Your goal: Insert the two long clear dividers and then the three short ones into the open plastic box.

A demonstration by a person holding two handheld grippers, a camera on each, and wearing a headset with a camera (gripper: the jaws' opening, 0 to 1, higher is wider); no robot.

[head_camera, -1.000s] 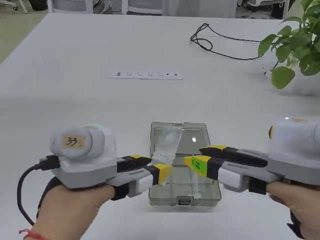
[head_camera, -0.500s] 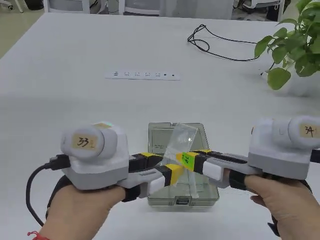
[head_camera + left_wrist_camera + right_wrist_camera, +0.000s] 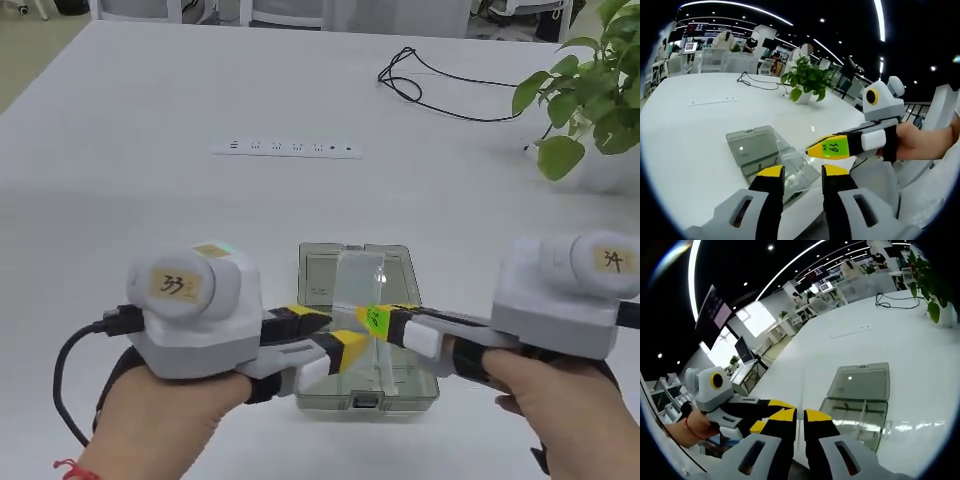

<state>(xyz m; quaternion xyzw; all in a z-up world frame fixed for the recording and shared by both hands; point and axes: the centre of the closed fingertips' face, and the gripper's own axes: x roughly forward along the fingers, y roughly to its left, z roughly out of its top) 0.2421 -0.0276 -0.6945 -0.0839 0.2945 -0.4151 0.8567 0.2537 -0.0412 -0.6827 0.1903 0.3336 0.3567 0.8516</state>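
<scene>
1. Since half a second ago, the clear divider (image 3: 358, 282) has swung from a slant to near upright. The right gripper (image 3: 372, 318) tip has edged slightly toward the left gripper (image 3: 335, 332).
2. Plastic box (image 3: 400, 400): open, toward the near edge of the white table (image 3: 120, 200), about mid-width. Its lid (image 3: 320, 265) lies flat on the far side of the base.
3. Box contents: a second clear piece (image 3: 388, 372) shows inside the base, on its right half. I can't tell whether it is seated in slots.
4. Right gripper: the jaws are pinched on the bottom edge of the clear divider. In the right gripper view the sheet shows edge-on as a thin line (image 3: 803, 390) rising from between the yellow tips.
5. Held divider: it stands above the box, over the line where base meets lid, and is not down in the base.
6. Left gripper: the jaws are apart with nothing between them. The tips sit at the box's left side, just beside the right gripper's tip and below the divider.
7. Far side of the table: power strip (image 3: 290, 148) mid-table, black cable (image 3: 430, 85) and potted plant (image 3: 585, 90) toward the far right corner.
</scene>
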